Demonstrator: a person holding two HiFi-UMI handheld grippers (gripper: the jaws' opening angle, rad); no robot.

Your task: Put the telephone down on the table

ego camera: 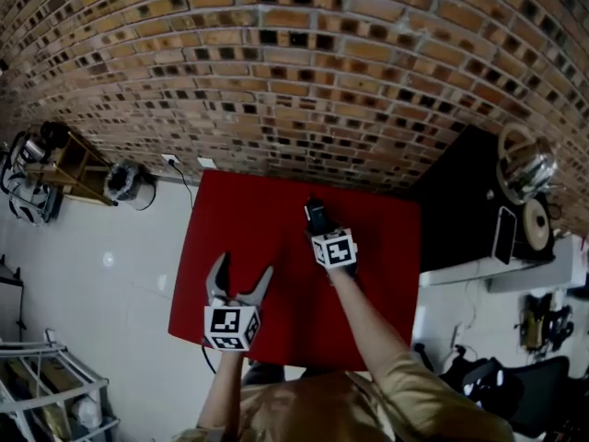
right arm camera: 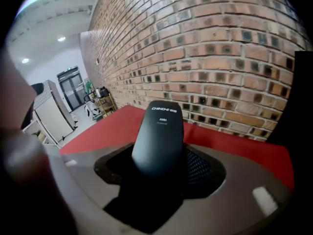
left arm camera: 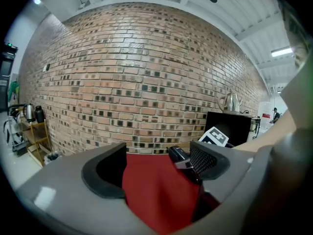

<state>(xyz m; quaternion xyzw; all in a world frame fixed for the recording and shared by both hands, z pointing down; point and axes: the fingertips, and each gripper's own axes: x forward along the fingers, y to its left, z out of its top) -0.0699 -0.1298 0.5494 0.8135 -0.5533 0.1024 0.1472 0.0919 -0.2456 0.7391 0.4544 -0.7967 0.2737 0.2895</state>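
The telephone is a black handset, and my right gripper is shut on it over the far middle of the red table. In the right gripper view the handset sticks out forward between the jaws of my right gripper, above the red tabletop. My left gripper stands open and holds nothing over the table's near left part. Through the open jaws of my left gripper in the left gripper view I see the handset to the right.
A brick wall runs behind the table. To the right stands a black cabinet with a metal kettle on it. A wooden shelf is at the far left, and a wire rack at the near left.
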